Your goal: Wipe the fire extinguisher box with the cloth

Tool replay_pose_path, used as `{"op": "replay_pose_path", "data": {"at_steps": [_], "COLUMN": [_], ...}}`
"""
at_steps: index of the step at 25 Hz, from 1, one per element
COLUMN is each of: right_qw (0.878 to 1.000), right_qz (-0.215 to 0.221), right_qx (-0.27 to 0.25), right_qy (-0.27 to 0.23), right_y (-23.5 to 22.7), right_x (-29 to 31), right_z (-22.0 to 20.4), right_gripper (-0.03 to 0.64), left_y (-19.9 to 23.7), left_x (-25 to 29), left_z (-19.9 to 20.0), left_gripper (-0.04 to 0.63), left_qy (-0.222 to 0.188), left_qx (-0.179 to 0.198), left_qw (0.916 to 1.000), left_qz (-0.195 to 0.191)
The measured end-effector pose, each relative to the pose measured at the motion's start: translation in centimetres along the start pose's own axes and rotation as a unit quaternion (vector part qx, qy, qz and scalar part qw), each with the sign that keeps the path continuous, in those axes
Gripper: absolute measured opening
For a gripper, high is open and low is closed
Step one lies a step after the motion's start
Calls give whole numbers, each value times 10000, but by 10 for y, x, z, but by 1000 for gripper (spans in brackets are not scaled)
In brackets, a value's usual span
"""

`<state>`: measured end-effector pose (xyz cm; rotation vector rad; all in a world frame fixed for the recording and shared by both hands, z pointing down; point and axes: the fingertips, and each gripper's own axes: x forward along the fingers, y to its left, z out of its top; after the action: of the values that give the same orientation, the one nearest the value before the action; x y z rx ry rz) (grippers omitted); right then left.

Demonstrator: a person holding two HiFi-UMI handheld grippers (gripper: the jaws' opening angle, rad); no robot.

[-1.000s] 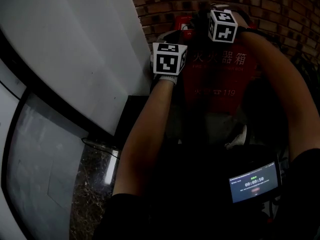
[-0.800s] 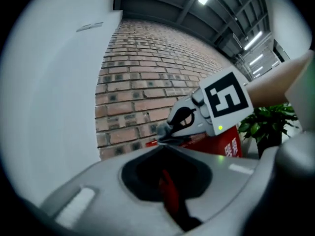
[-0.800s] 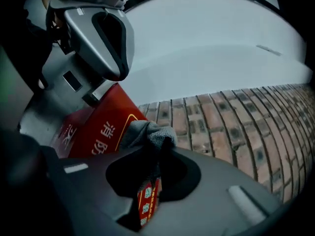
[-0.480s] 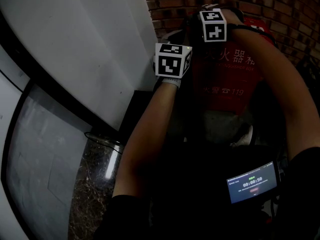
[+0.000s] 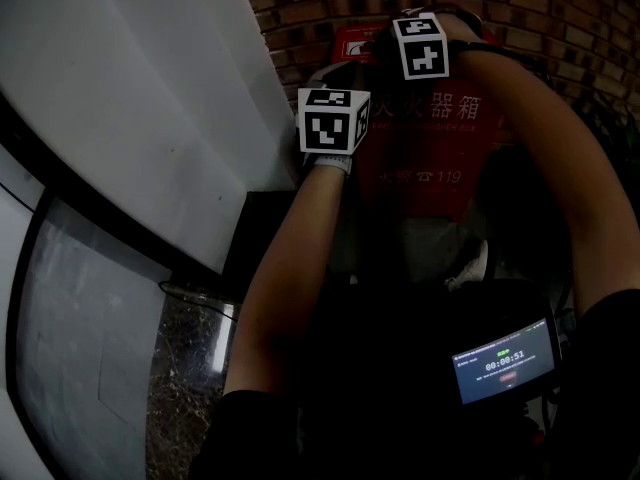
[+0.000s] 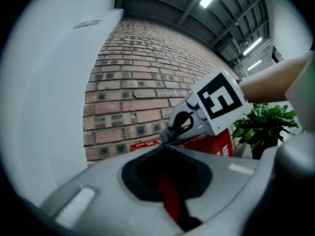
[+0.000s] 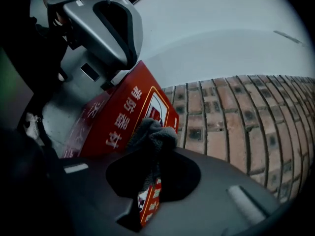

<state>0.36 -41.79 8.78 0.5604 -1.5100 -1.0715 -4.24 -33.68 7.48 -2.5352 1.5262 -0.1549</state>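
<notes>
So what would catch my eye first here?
The red fire extinguisher box against the brick wall, top centre of the head view. Next, the right hand-held gripper, shut on a grey cloth right by the box.

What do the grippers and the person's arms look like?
The left gripper and the right gripper are chunky grey plastic with a dark hollow behind the jaws. Each carries a white cube with black square markers. A black cable loops on the right one. The left hand wears a white glove, and the sleeves are black.
</notes>
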Motion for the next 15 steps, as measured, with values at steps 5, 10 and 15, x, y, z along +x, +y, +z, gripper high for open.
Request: {"op": "replay_pose_path", "data": {"at_steps": [5,10,15], "right_qw": [9997,9983,9969], "right_qz": [32,99,60], "right_qx": [109,219,379], "right_qy": [225,534,693], "right_y": [13,27,36], "right_x": [-17,-34,-47], "right_z": [-54,-108,-150], "right_gripper": [31,31,29], "left_y": [-33,-57,-72], "left_x": [18,32,41], "left_z": [4,10,15], "left_gripper": [3,3,2], "left_qy": [17,40,6], "left_qx": [6,0,-66], "left_qw": [9999,9996,9997], "left_qz": [-160,-266,-247]}}
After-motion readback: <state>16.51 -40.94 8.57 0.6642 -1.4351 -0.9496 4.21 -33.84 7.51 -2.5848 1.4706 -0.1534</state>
